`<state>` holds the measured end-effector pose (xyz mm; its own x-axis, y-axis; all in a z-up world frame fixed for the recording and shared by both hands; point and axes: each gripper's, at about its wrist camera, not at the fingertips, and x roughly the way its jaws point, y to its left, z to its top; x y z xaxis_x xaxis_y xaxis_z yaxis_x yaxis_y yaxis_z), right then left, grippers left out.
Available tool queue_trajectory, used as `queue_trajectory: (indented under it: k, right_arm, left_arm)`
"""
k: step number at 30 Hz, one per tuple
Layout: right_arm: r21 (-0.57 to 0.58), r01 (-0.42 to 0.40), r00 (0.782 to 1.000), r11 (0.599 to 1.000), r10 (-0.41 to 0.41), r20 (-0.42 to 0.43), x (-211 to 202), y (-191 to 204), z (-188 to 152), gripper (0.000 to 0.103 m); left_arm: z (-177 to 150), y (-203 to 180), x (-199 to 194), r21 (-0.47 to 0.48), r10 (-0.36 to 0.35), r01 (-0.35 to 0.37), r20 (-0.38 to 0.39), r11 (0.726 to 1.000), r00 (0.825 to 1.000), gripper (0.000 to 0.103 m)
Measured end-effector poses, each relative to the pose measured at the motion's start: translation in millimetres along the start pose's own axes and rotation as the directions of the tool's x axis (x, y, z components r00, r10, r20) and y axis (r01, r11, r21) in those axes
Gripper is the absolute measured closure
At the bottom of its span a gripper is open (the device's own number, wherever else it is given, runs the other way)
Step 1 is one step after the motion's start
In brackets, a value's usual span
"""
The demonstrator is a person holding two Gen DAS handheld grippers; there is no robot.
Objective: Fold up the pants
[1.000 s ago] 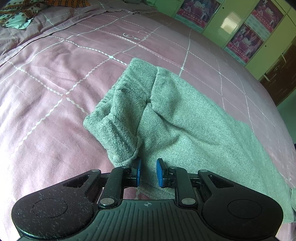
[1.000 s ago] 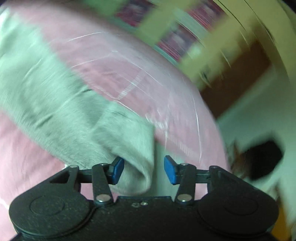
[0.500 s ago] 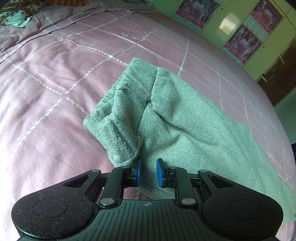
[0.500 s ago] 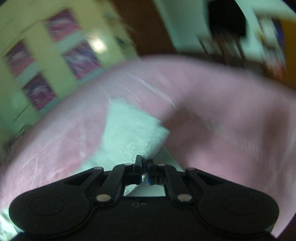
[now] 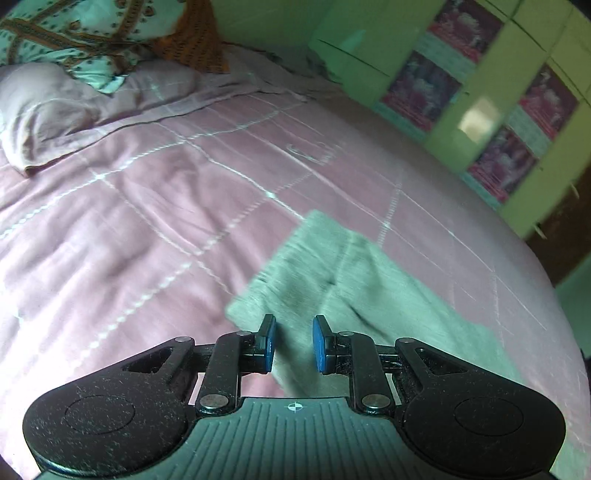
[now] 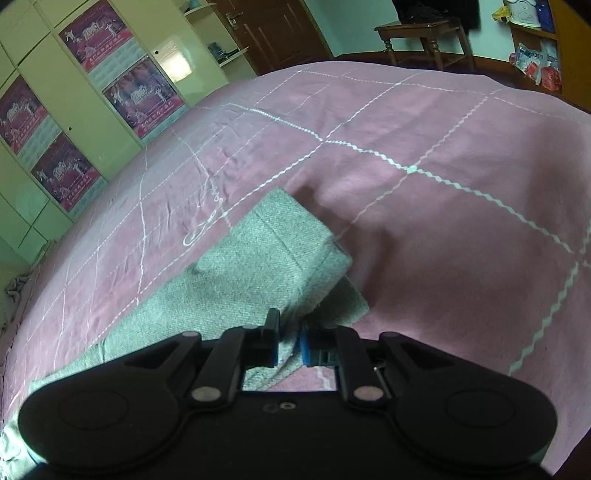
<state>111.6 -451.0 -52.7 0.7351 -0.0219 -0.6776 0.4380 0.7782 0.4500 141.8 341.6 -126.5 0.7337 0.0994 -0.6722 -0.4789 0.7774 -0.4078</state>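
Observation:
Grey-green pants [image 5: 369,295] lie on a pink quilted bed cover [image 5: 147,221]. My left gripper [image 5: 293,341] hovers above their near end, with a clear gap between its blue pads and nothing in that gap. In the right wrist view the pants [image 6: 258,258] are doubled over, with a squared folded end toward the middle of the bed. My right gripper [image 6: 290,341] has a fold of that cloth between its nearly closed pads, and its jaws are opening slightly.
Pink pillows [image 5: 55,110] and a patterned cloth [image 5: 74,33] lie at the head of the bed. Green wardrobe doors with posters [image 6: 74,92] stand along one side. A wooden table [image 6: 421,33] and a brown door [image 6: 273,29] lie beyond the bed's foot.
My left gripper has drawn back and up from the pants, bringing the pillows into view. My right gripper rolled strongly, swung across and closed from wide apart onto the cloth.

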Motion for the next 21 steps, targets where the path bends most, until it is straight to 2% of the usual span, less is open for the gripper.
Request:
queue_trajectory:
  k: [1, 4, 8, 13, 14, 16, 18, 21]
  right_arm:
    - [0.001, 0.002, 1.0, 1.0, -0.002, -0.003, 0, 0, 0, 0.091]
    - [-0.003, 0.006, 1.0, 1.0, -0.006, -0.008, 1, 2, -1, 0.091]
    - [-0.014, 0.011, 1.0, 1.0, -0.012, -0.017, 5, 3, -3, 0.091]
    - [-0.014, 0.015, 1.0, 1.0, -0.015, -0.017, 6, 4, -4, 0.088]
    - [-0.017, 0.015, 1.0, 1.0, -0.015, -0.017, 6, 4, -4, 0.088]
    - [-0.017, 0.015, 1.0, 1.0, -0.016, -0.017, 7, 4, -5, 0.088]
    - [-0.021, 0.017, 1.0, 1.0, -0.017, -0.019, 7, 5, -5, 0.088]
    - [-0.022, 0.017, 1.0, 1.0, -0.018, -0.022, 7, 5, -4, 0.087]
  left_arm:
    - [0, 2, 2, -0.013, -0.005, 0.005, -0.006, 1.0, 1.0, 0.083]
    - [0, -1, 12, 0.027, 0.023, -0.022, -0.038, 0.999, 0.999, 0.083]
    - [7, -1, 17, 0.023, 0.017, -0.015, -0.057, 1.0, 0.998, 0.083]
    - [5, -1, 9, 0.025, 0.019, -0.018, -0.036, 1.0, 0.999, 0.081]
    - [3, -1, 7, 0.022, 0.018, -0.017, -0.03, 1.0, 0.999, 0.077]
    - [1, 0, 5, 0.016, 0.025, -0.025, -0.02, 1.0, 1.0, 0.052]
    - [-2, 0, 4, 0.016, 0.039, -0.039, 0.001, 0.999, 0.999, 0.051]
    - [-2, 2, 9, 0.002, 0.001, -0.001, -0.014, 1.0, 1.0, 0.051]
